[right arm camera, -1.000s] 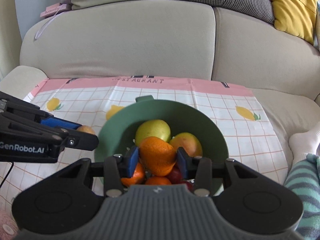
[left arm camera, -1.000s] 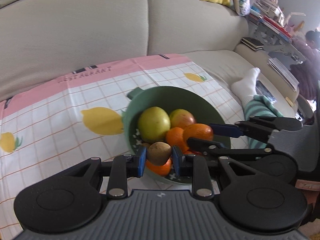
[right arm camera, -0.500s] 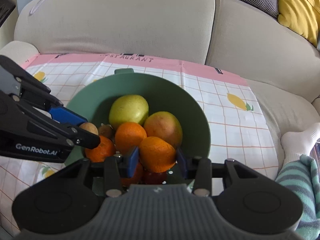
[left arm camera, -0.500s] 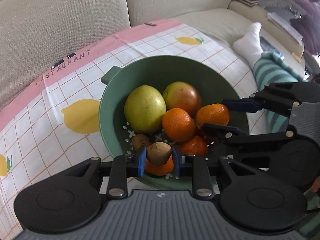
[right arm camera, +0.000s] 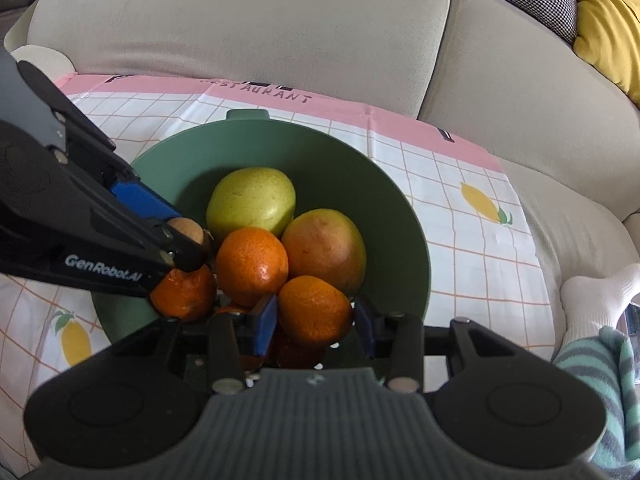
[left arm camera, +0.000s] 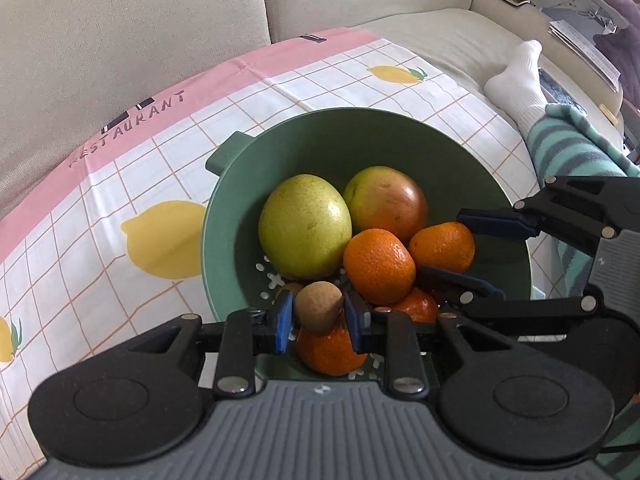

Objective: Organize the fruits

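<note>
Left hand-held gripper [left arm camera: 318,316]: clamped on a small brown kiwi [left arm camera: 319,307], blue pads pressing both its sides, low over the bowl's 6 o'clock edge in the left wrist view.
Right hand-held gripper [right arm camera: 314,320]: clamped on a mandarin [right arm camera: 315,309], pads tight on either side, at the bowl's 5 o'clock in its own view.
Bowl [left arm camera: 372,138]: green, with a small handle at 10 o'clock; it sits on a lemon-print cloth [left arm camera: 132,184] spread over a beige sofa [right arm camera: 240,24].
Fruit in the bowl: a green pear [left arm camera: 305,225] at the centre-left, a reddish-green mango [left arm camera: 386,198] touching it at 2 o'clock, and a loose mandarin [left arm camera: 378,266] below them.
Under the kiwi: another mandarin [left arm camera: 330,350], lying against the near rim.
Sofa edge: a foot in a white sock [left arm camera: 518,80] at 2 o'clock of the bowl.
</note>
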`<state>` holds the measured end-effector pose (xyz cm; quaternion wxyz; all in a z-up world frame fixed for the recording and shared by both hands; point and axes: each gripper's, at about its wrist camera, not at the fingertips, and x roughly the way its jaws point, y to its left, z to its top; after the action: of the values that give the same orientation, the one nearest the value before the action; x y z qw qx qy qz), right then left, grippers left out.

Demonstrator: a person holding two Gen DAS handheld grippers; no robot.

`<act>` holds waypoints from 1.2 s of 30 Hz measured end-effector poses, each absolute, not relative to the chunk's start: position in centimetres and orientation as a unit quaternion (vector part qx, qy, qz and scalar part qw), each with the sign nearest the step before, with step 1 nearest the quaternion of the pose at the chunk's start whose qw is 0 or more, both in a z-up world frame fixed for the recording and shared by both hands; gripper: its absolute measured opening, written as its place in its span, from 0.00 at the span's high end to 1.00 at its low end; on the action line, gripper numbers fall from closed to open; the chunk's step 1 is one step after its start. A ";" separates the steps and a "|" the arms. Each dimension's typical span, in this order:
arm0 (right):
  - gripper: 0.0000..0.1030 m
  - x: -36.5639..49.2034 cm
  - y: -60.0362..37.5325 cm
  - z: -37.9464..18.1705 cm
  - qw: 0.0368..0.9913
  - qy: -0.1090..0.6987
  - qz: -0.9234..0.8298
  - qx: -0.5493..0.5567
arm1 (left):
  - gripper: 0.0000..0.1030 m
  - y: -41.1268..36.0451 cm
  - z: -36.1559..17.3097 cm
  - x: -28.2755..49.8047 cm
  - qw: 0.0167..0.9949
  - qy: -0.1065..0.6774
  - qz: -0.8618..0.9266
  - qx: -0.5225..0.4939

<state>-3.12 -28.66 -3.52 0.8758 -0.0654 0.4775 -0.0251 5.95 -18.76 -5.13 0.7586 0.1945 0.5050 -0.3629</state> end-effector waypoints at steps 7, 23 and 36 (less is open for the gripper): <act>0.61 -3.0 -28.4 -3.5 0.873 0.480 -0.025 -0.076 | 0.65 -19.7 -5.6 5.4 0.760 0.492 -0.358 0.229; 0.42 -3.0 -27.6 -1.1 0.881 0.466 -0.042 -0.067 | 0.43 -15.7 -1.6 4.7 0.791 0.464 -0.368 0.154; 0.14 -5.1 -24.5 6.1 0.924 0.377 -0.064 -0.022 | 0.22 -7.8 6.8 3.2 0.883 0.360 -0.282 0.106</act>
<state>-5.06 -24.45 6.11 0.9236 -0.0216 0.3774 -0.0637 3.19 -7.82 6.78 0.8831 0.1058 0.3601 -0.2816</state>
